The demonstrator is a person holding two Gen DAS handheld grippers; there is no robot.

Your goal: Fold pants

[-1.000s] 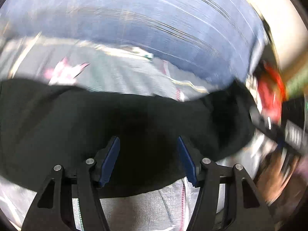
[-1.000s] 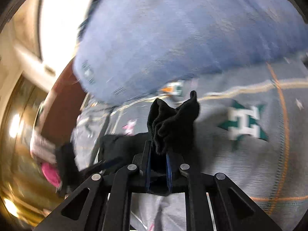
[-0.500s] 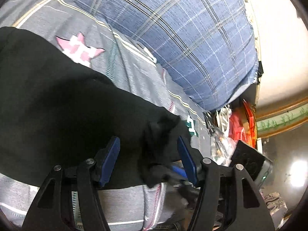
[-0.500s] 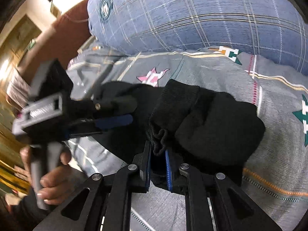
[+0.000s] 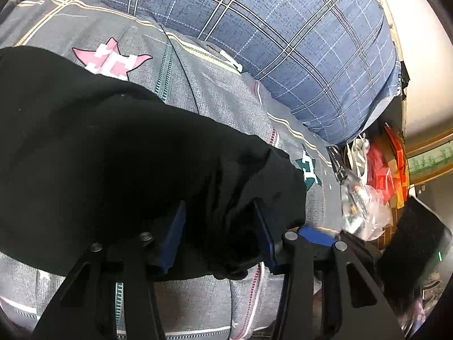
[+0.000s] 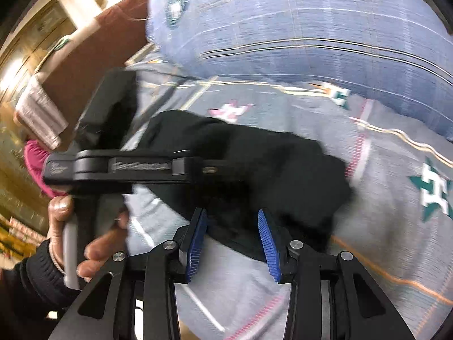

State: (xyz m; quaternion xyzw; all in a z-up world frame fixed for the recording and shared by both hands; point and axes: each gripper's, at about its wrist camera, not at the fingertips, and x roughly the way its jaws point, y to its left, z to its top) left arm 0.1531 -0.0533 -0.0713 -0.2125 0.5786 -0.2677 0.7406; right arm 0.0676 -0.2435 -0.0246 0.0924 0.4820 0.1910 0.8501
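Note:
Black pants [image 5: 119,153] lie folded on a grey patterned bedsheet [image 5: 209,90]. My left gripper [image 5: 219,235] is open, its blue pads either side of a bunched fold of the pants at their near right end. In the right wrist view the pants [image 6: 269,164] lie in front of my right gripper [image 6: 232,238], which is open and empty just above their near edge. The left gripper [image 6: 127,167] also shows there from the side, held in a hand, its tips over the pants.
A big blue plaid pillow [image 5: 283,36] lies behind the pants. Plastic bags and red packets [image 5: 368,187] crowd the bed's right side. A brown headboard [image 6: 85,65] stands at the left in the right wrist view.
My right gripper has opened and let go of the bunched pants, which now lie on the sheet. My left gripper has settled over the pants' right end.

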